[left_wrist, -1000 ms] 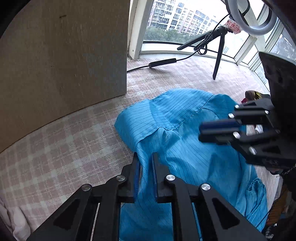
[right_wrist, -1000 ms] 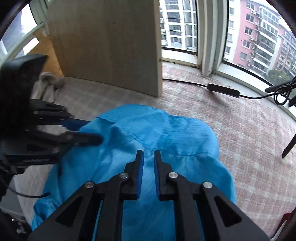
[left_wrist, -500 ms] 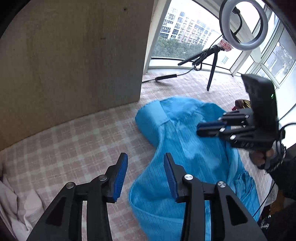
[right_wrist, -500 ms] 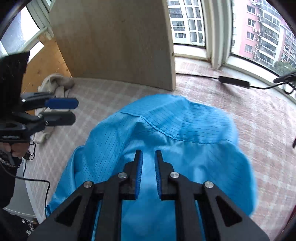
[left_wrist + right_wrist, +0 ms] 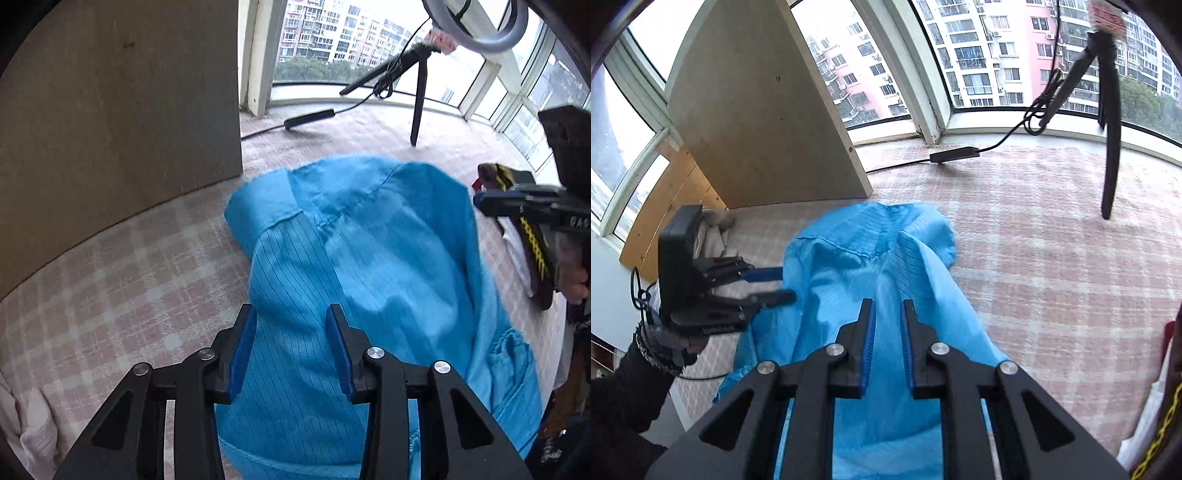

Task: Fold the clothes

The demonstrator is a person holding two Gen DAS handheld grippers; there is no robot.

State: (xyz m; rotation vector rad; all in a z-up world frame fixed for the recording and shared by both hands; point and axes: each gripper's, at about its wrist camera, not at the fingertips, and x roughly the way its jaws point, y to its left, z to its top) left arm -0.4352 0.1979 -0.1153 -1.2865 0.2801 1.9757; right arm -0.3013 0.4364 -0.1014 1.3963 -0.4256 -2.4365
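Our left gripper had its blue-padded fingers set wide apart, with nothing between them; the blue garment lay below and beyond the gap. Seen from the right wrist camera, the same left gripper sat at the garment's left edge, its two fingers parted, held by a gloved hand in a dark sleeve.

Our right gripper had its fingers at a narrow spacing. A ridge of blue cloth ran up toward that gap, but we could not tell whether the pads touched the cloth. In the left wrist view the right gripper appeared at the garment's far right edge, fingertips pointing toward the cloth.

The garment, pinstriped with a seam across its upper part, was spread on a pink and white checked surface, its elastic cuff lying at the lower right of the left wrist view.

Beyond the garment stood a plain wooden panel, a black tripod carrying a ring light, and a cable with an inline box running along the window sill. Light-coloured cloth was piled beside the panel.
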